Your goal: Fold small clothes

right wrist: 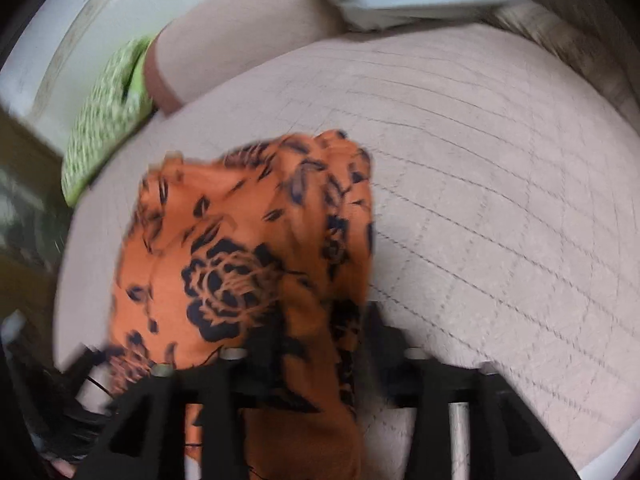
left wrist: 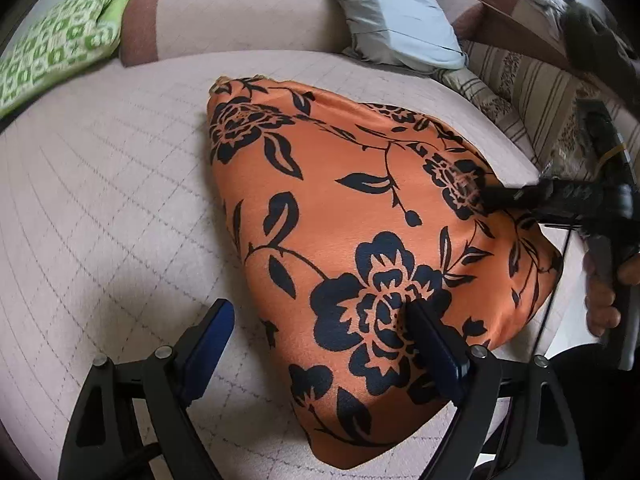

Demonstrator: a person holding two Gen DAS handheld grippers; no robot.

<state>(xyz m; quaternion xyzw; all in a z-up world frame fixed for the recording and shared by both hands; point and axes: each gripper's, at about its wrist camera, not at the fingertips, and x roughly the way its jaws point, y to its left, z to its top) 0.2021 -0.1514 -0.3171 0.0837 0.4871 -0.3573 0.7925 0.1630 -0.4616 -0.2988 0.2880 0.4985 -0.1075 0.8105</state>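
An orange garment with a black flower print lies on a quilted beige cushion. My left gripper is open; its right finger rests on the cloth's near part, its left finger is over bare cushion. My right gripper comes in from the right and holds the cloth's right side. In the blurred right wrist view the cloth is bunched between the fingers of that gripper, which is shut on it.
A green patterned cushion lies at the far left. A pale blue pillow and a striped cover lie at the back right. The cushion edge drops off at the right.
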